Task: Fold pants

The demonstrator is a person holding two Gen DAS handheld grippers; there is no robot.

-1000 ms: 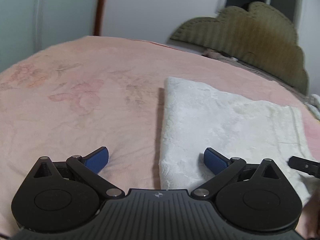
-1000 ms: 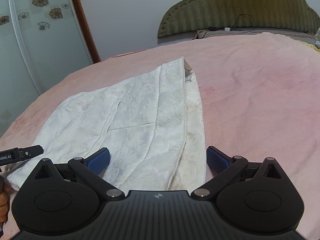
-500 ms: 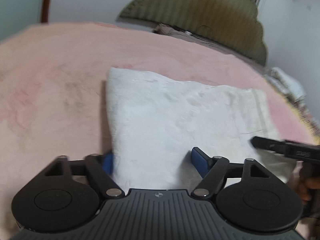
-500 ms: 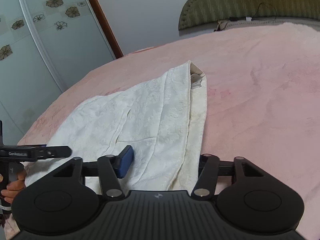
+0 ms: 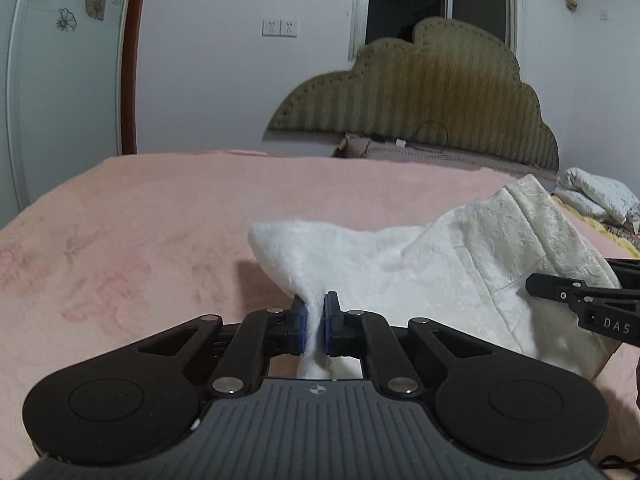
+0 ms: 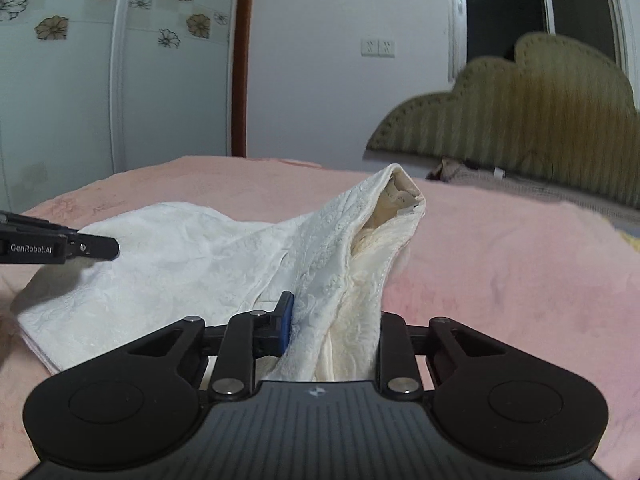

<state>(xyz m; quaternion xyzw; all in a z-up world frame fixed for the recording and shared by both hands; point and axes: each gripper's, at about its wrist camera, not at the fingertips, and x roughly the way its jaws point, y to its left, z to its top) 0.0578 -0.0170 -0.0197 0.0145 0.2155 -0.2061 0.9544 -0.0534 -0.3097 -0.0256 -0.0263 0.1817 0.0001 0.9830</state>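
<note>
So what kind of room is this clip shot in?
Almost certainly a home bedroom. The white pants lie on a pink bed cover, with a scalloped padded headboard against the far wall and a flower-patterned wardrobe door beside it.

One pair of white pants (image 5: pixel 400 280) lies on one pink bed (image 5: pixel 160 220), with two grippers, left (image 5: pixel 315 322) and right (image 6: pixel 332 328), one headboard (image 5: pixel 440 100), two wall sockets (image 5: pixel 280 28) far off.
</note>
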